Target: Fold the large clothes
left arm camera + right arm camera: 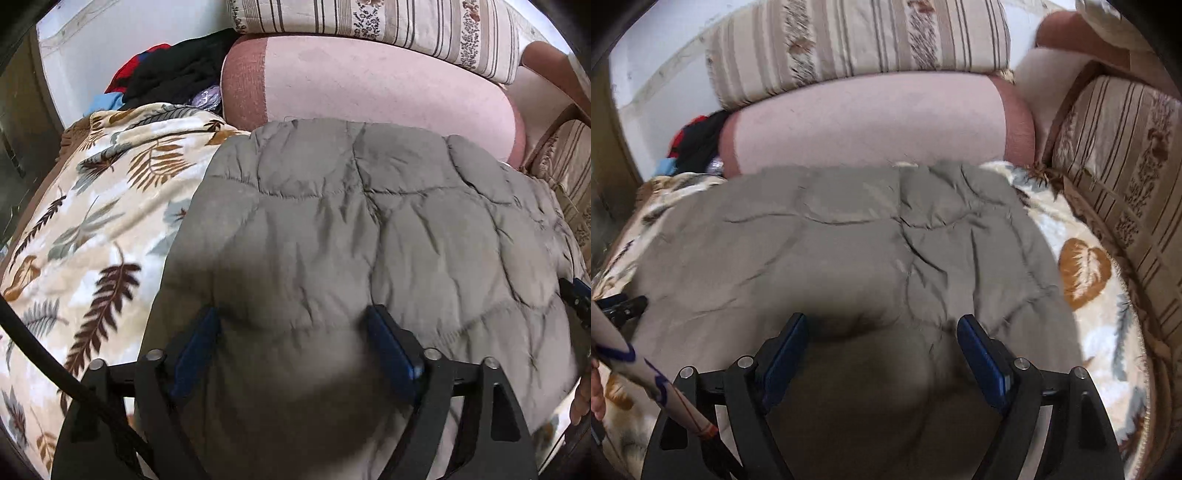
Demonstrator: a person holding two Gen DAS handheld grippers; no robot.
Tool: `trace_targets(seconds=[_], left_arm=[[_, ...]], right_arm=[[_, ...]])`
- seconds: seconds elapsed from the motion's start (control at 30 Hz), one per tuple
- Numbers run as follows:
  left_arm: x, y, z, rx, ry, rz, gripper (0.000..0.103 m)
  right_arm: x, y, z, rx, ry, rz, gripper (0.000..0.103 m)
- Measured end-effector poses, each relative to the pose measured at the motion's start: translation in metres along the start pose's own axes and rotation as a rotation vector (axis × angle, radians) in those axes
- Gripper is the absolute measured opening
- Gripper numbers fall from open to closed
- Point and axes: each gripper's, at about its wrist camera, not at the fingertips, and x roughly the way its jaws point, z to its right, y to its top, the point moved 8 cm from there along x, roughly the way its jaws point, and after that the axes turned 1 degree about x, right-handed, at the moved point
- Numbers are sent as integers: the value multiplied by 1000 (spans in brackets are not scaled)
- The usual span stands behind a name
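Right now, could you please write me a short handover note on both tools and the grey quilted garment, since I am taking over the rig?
Left tool: open, nothing between its pads, above the near part of the grey quilted garment.
Right tool: open too, empty, over the same garment.
The garment lies spread, wrinkled, on the leaf-print blanket, its far edge by the pink cushion.
Done: it looks folded at least once; I cannot tell how many times.
Left: probably smooth it and check the fold.
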Motion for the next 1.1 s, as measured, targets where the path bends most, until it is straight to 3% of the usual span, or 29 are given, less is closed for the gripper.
trace_targets(seconds=[0.27,0.43,0.57,0.7,0.8,0.87,1.03,1.1], left_arm=[[37,28,-5,-28,-44,8,96],[35,30,-10,-59,-59,-3,96],[5,22,-22,-77,-52,48,96],[8,3,-46,-86,28,40,96],[17,-5,-63,-161,-33,19,98],[15,-7,-70,-198,-62,-7,97],[-18,-15,-87,-176,9,73,97],[-13,-27,-96,-176,43,62,97]], right_arm=[[42,27,18,60,10,6,90],[55,32,19,58,4,-3,93],[32,32,24,75,-4,16,93],[14,27,46,116,-33,41,93],[26,14,74,149,-66,9,90],[26,10,93,155,-159,6,91],[-8,1,116,245,-142,30,91],[-21,-12,122,254,-149,43,91]])
